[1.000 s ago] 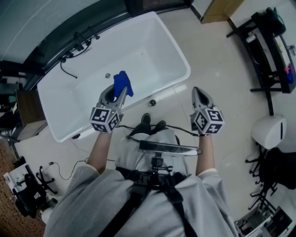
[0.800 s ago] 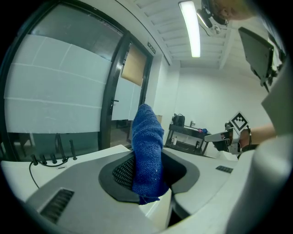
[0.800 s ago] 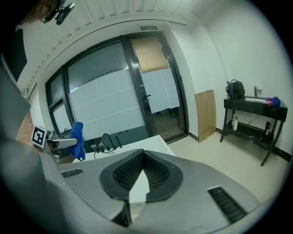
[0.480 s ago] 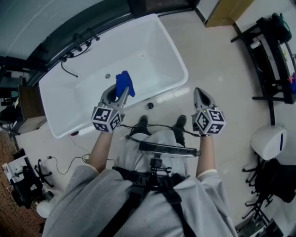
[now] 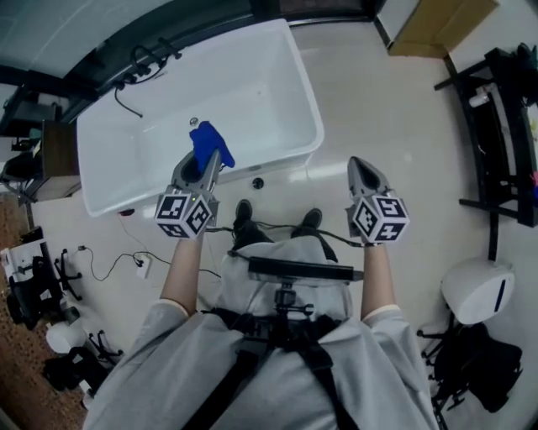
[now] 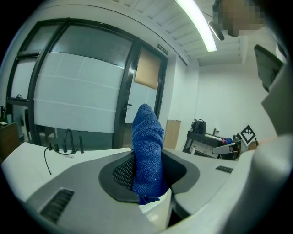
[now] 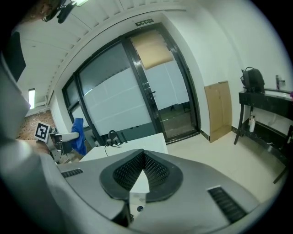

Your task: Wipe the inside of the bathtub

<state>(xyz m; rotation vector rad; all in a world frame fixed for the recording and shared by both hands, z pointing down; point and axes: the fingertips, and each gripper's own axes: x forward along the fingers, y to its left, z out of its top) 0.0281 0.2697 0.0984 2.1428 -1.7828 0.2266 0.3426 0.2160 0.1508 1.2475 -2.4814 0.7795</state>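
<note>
The white bathtub (image 5: 290,92) lies on the floor ahead of me, its tap (image 5: 143,63) at the far left rim. My left gripper (image 5: 210,161) is shut on a blue cloth (image 5: 210,143), held up in the air over the tub's near rim. In the left gripper view the cloth (image 6: 147,155) stands upright between the dark pads of the left gripper (image 6: 146,183). My right gripper (image 5: 363,170) hangs over bare floor to the right of the tub, shut with nothing in it. In the right gripper view the right gripper (image 7: 143,170) has its pads meeting, with the tub (image 7: 132,141) beyond.
A black rack (image 5: 496,126) stands along the right side and a cardboard box (image 5: 437,25) at the far right. A white round object (image 5: 479,290) sits near right. Cables (image 5: 109,264) and equipment lie on the floor at the left. Glass doors (image 7: 151,87) are behind the tub.
The tub has slid up and to the left in the head view as the person shifted their feet. Both grippers keep their pose, and the cloth stays held.
</note>
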